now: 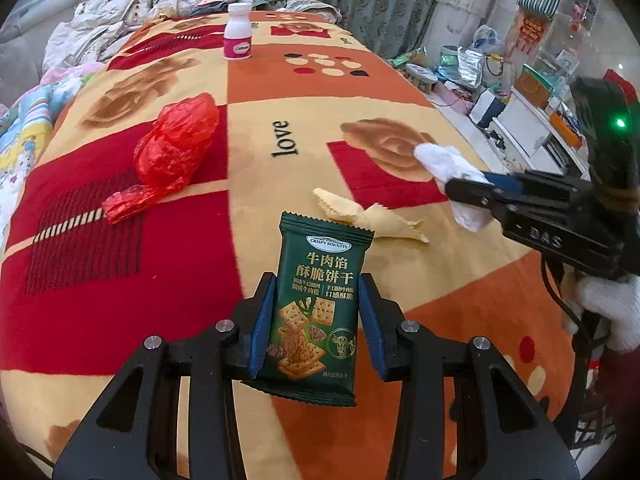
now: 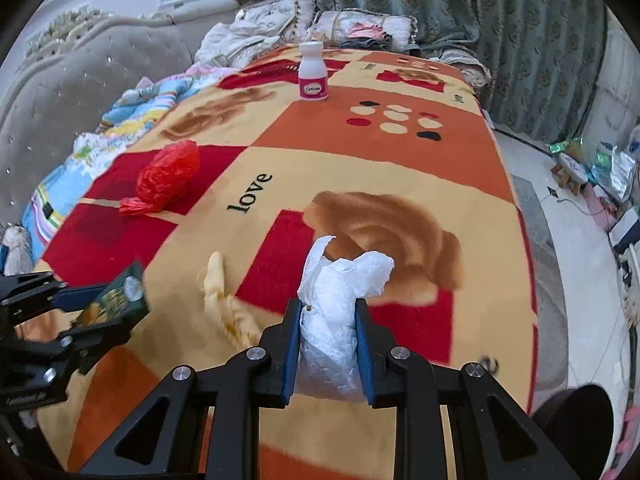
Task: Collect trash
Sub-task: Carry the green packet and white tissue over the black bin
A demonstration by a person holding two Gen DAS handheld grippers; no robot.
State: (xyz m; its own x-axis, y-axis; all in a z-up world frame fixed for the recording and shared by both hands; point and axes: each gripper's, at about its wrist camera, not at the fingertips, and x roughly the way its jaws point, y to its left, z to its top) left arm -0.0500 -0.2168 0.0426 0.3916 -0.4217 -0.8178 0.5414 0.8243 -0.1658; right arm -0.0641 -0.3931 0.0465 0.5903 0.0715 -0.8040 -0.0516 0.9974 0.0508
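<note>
1. Right now my left claw (image 1: 318, 316) is pinching a green biscuit packet (image 1: 318, 312) by its two long edges, held upright, just above the patterned blanket (image 1: 248, 92).
2. My right claw (image 2: 328, 334) is pressed onto a crumpled white tissue (image 2: 336, 300); pads squeeze it from both sides, and it looks lifted clear of the blanket, though I can't be sure of that.
3. Step in hand, as I judge it: both pickups made, so this is the carry stage of the trash run.
4. Still lying on the blanket: a yellow wrapper (image 1: 370, 218), near, between my two claws, just beyond the packet.
5. Also a red plastic bag (image 1: 172, 156), crumpled, on the left, mid-distance.
6. Also a white bottle with a pink label (image 1: 238, 32), upright at the far end. I'd guess it's trash too, can't tell if it's empty.
7. No bin shows in either view, so I can't say where the drop point is.
8. Next move calls for: keep both pinches firm, swing both claws off the blanket to wherever the trash goes, release there.
9. Risk: the tissue is soft and may slip out; the packet is slick and only edge-held, so it could twist.
10. After that, come back for the wrapper first, since it's nearest.
</note>
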